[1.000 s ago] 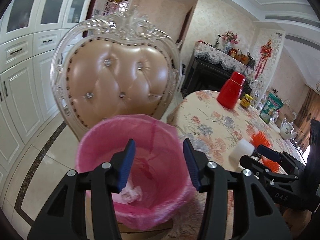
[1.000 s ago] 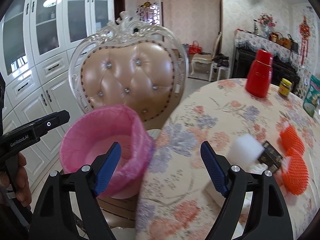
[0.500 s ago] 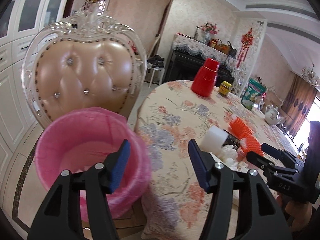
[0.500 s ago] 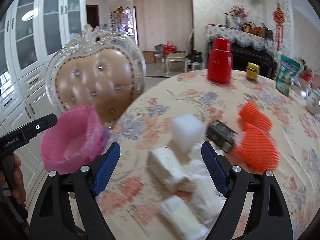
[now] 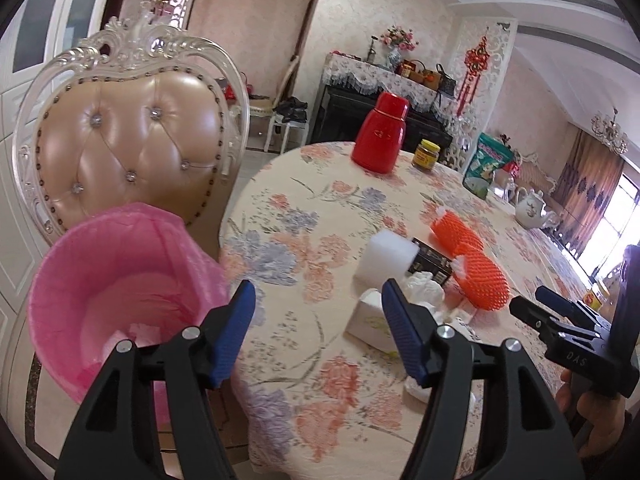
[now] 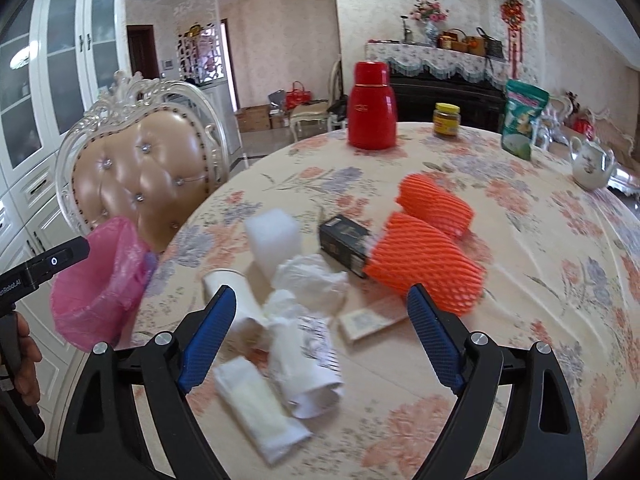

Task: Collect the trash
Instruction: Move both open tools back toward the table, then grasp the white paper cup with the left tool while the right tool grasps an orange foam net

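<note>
A: Starting at the far left, why does the round bin with the pink plastic liner [image 5: 120, 292] sit on the seat of the cream tufted chair [image 5: 132, 140]?

B: My guess is convenience: its open mouth comes level with the edge of the floral-clothed round table [image 5: 304, 240], so scraps can go straight in. It lies just left of the left gripper [image 5: 316, 330], whose blue pads are spreading apart with nothing between them.

A: And the trash itself?

B: Heaped on the cloth ahead of both tools. In the right wrist view, the right gripper [image 6: 318, 338] hangs over the pile, jaws widening and empty. Near its left pad lies a tipped white paper cup [image 6: 232, 296]; between the pads, crumpled white tissue [image 6: 312, 284] and a printed paper wrapper [image 6: 316, 356]; closest to the tool, a flat white packet [image 6: 256, 404].

A: Beyond those?

B: A white foam block [image 6: 274, 236], a small dark carton [image 6: 344, 244], then two orange foam fruit nets [image 6: 424, 260] off past the right pad.

A: Why so wide a gape?

B: Probably to straddle something bulky; the tissue wad looks the likeliest pick, though that's only my reading.

A: The red flask [image 6: 372, 106] further back?

B: Upright, well beyond the pile; seemingly not rubbish.
</note>
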